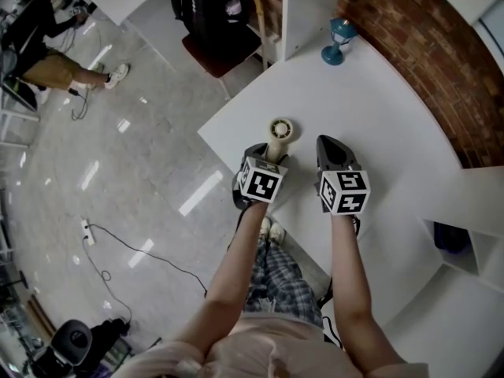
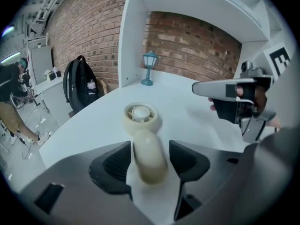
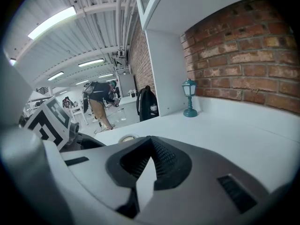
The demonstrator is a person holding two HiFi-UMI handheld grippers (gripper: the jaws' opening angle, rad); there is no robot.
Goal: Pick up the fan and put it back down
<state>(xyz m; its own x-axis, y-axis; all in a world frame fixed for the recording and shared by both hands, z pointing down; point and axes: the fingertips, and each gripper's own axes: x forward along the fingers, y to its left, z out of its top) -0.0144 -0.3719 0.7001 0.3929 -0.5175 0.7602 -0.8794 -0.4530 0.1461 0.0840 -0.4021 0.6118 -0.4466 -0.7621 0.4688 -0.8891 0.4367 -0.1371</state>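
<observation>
A cream hand-held fan [image 1: 280, 130] lies flat on the white table [image 1: 386, 109], its round head [image 2: 140, 116] pointing away from me and its handle [image 2: 150, 159] toward me. My left gripper [image 1: 268, 155] straddles the handle, one black pad on each side. A thin strip of table still shows beside the right pad, so the jaws stand open around it. My right gripper [image 1: 331, 143] hovers just right of the fan with its fingertips [image 3: 149, 143] together and nothing held. The fan's head [image 3: 126, 138] peeks out past them.
A small teal lamp [image 1: 339, 39] stands at the table's far end by the brick wall [image 1: 425, 61]. A white upright panel [image 2: 133, 36] rises at the back. A black backpack [image 1: 206, 6] rests on a chair beyond the table's edge. A person [image 1: 47, 50] sits far left.
</observation>
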